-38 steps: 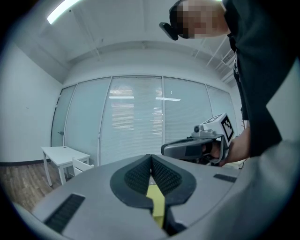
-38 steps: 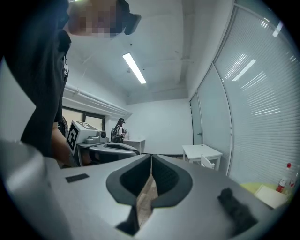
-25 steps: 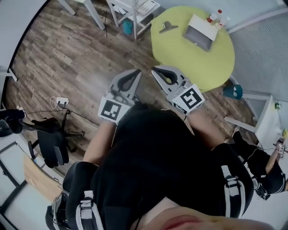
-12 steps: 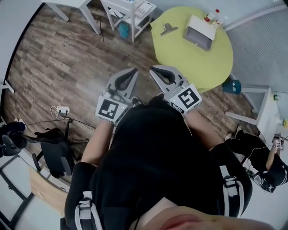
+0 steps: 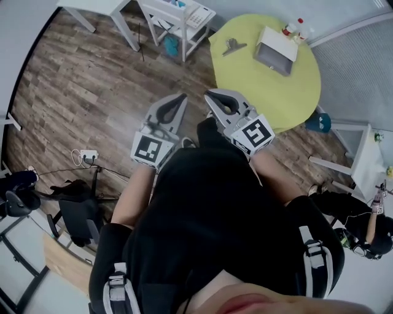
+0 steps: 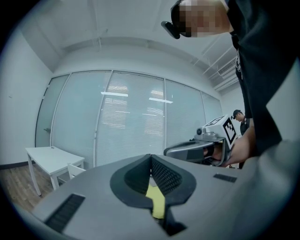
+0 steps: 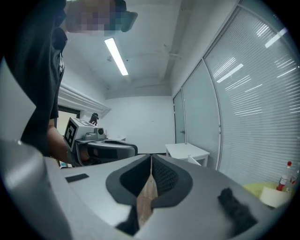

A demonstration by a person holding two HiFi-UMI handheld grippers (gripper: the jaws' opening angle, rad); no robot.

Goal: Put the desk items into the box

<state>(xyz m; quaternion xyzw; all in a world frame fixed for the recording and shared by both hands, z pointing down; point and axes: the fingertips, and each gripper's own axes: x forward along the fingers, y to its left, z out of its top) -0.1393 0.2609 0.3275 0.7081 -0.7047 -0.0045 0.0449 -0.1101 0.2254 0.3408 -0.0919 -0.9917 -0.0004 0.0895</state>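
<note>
1. Box (image 5: 276, 49), white and grey, sits on the far part of the round yellow-green table (image 5: 295, 92), well apart from both grippers that we hold.
2. On the same table we see a dark binder clip (image 5: 234, 46) lying to the left of the box, and two small red-capped bottles (image 5: 293, 26) standing just beyond it at the table's far edge.
3. We hold our left gripper (image 5: 182, 97) out over the wooden floor (image 5: 80, 80), short of the table. In the left gripper view its jaws are pressed together tip to tip, with nothing between them.
4. We hold our right gripper (image 5: 209, 95) just beside the left one, its tips near the table's near edge. In the right gripper view its jaws also meet at the tips and hold nothing.
5. We see the two grippers side by side but not touching, their tips angled toward each other.
6. Around us stand a white desk (image 5: 178, 18), a black office chair (image 5: 73, 205) and a teal bin (image 5: 319, 124). A white power strip (image 5: 88, 155) lies on the floor, and another person (image 5: 362, 227) is at the lower right.
</note>
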